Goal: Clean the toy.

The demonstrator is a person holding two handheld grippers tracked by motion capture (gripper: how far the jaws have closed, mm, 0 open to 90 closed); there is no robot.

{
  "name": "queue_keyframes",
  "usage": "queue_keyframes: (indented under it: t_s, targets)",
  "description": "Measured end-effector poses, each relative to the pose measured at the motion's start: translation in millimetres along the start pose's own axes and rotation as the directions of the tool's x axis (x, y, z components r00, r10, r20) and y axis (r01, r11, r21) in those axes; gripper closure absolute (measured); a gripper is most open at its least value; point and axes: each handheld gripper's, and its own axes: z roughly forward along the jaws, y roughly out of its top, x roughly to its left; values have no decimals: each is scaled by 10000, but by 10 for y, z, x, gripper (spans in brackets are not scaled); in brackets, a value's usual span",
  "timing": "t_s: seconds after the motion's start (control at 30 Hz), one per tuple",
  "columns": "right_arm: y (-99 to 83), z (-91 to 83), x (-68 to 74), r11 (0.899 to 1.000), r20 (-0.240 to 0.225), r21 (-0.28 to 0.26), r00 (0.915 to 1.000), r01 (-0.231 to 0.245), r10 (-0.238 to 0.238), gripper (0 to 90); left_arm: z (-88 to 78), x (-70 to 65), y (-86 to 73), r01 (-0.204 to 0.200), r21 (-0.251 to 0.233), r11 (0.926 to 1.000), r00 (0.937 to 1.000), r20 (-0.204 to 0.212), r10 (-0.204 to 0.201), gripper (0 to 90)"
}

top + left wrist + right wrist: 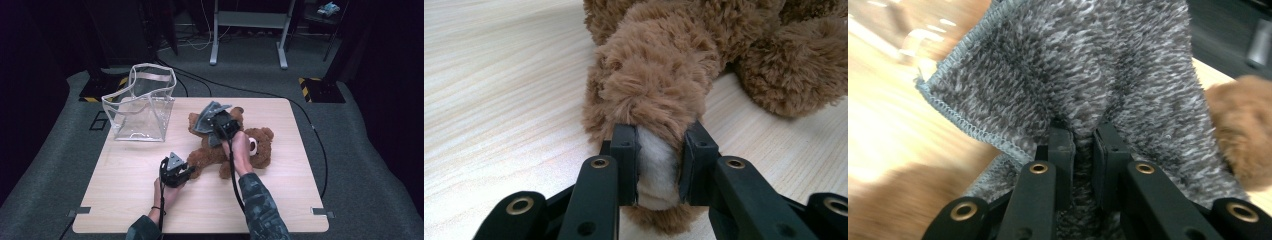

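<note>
Holding: my left gripper [186, 171] has its jaws closed on the bear's [235, 147] paw, pads pressed against the white sole [656, 170].
Right gripper [220, 122]: jaws pinched nearly together on a fold of the grey cloth [1088, 65], lifted above the bear.
Bear: brown plush, lying on the table [125, 200] right of centre, with my right hand [242, 150] over it.
Cloth: grey knit with a stitched hem, hanging from my right jaws over the bear's upper part.
Bag [140, 102]: clear plastic with a pale rim, upright at the far left corner of the table, well apart from the bear.
Table: pale wood grain, rounded corners, bare along the near edge.
Floor [370, 170]: grey carpet, with black cables running past the far side.
Room: dark; a grey metal frame [248, 30] stands behind, and yellow-and-black striped blocks [320, 87] sit on the floor.
</note>
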Motion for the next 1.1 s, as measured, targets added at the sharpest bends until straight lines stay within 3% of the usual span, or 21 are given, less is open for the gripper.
queue_keyframes:
  t_s: [0.13,0.27,0.37,0.47,0.53,0.57,0.6,0.67,0.7,0.8,0.87,1.0,1.1]
  targets:
    - [-200,-27,-383,9967,959,407,9932,-703,661,811,-2,1,1,-2,21,10000,10000,-5,2,727]
    - [-330,-53,-625,9897,1213,383,9837,-1382,1327,810,-3,0,1,-14,22,10000,10000,21,14,727]
    - [-288,-133,-596,9881,1053,-34,9825,-1541,1536,806,-3,-1,1,-18,24,10000,10000,13,18,727]
    - [-162,-203,-388,9910,58,-534,9923,-1230,1235,803,-4,-1,1,-56,39,10000,10000,5,56,727]
    - [-89,-159,-230,9952,-501,-445,9951,-870,847,802,-5,-1,1,-62,36,10000,10000,-1,62,727]
    - [-66,-114,-161,9973,-510,-324,9966,-661,644,801,-2,-3,-1,-56,-1,10000,10000,-45,56,727]
    - [-51,-42,-117,9991,-326,-103,9986,-419,415,802,-3,-2,-1,-70,2,10000,10000,-48,70,727]
    - [-59,36,-137,9991,-119,63,9990,-420,420,802,-3,-4,-2,-92,-4,10000,9999,-58,92,727]
    - [-76,68,-196,9975,57,240,9978,-657,656,803,-2,-3,-1,-114,-19,9999,9999,-69,114,727]
    - [-156,108,-380,9930,1174,916,9910,-747,637,805,-4,-3,-1,-126,-7,9999,9999,-50,126,727]
    - [-244,90,-563,9892,1362,1158,9880,-895,734,806,-6,-3,0,-154,4,9999,9999,-40,154,726]
    - [-305,-46,-733,9887,1913,717,9747,-1315,1158,804,-6,-5,0,-153,1,9999,9999,-57,153,727]
    - [-290,-206,-738,9860,1565,-29,9738,-1667,1651,803,-6,-5,0,-158,-6,9999,9999,-66,158,726]
